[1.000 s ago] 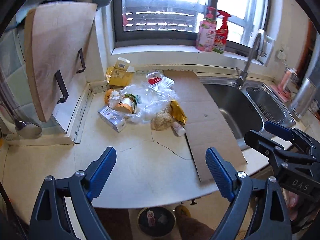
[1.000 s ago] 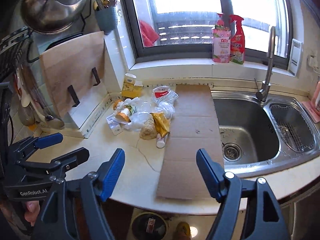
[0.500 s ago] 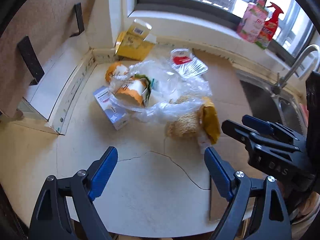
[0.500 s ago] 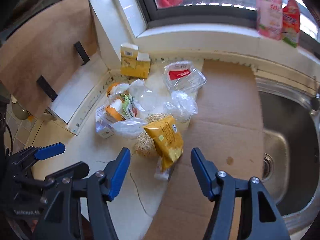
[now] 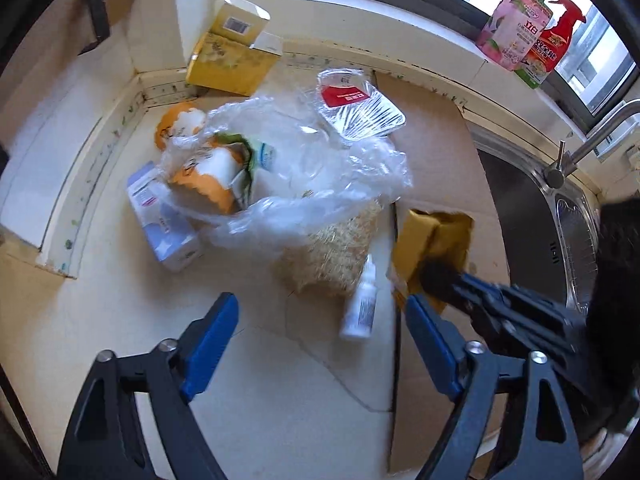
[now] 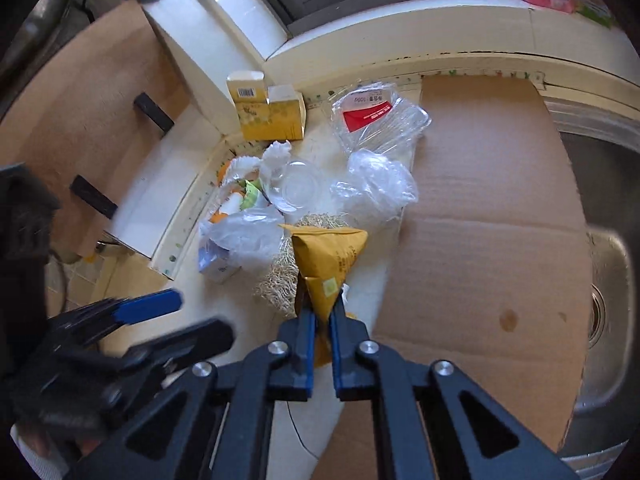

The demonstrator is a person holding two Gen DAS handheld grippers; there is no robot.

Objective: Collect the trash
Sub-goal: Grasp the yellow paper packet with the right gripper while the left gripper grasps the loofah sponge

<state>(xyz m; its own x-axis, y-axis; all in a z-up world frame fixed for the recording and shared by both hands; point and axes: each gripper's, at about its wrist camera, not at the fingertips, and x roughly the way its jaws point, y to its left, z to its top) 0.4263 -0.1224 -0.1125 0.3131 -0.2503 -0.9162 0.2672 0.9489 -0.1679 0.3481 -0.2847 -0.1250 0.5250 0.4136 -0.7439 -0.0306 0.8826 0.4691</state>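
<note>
Over by the window corner of the counter (image 5: 100, 360) there's a heap of rubbish, and both grippers have dropped in close from where they hung back at the counter's edge a second ago. Big change: the right gripper (image 6: 322, 312) had its jaws spread wide a moment back and they've just snapped nearly together on the lower corner of the yellow snack packet (image 6: 326, 258). That packet was lying flat on the straw-coloured fibre clump (image 5: 332, 248); now it's bunched up into a peak with its tip pinched between the blue pads, so I'd call that a solid grab, not a near miss.

Left gripper (image 5: 320, 340) has also been narrowing a bit but is mostly open with nothing between the pads. It hangs over bare counter, with the small white dropper bottle (image 5: 360, 304) just ahead of it, between the fingers' line and the clump.

Everything else is untouched: the clear plastic bag (image 5: 304, 176) with the orange wrappers inside, the small white-and-purple box (image 5: 164, 224), the clear tray with the red label (image 5: 356, 108), the yellow carton (image 5: 232, 56) in the corner, and the flat cardboard sheet (image 6: 480, 200) running up to the sink (image 6: 608, 280).

So one piece is in hand, and I'd guess the bottle goes next.
</note>
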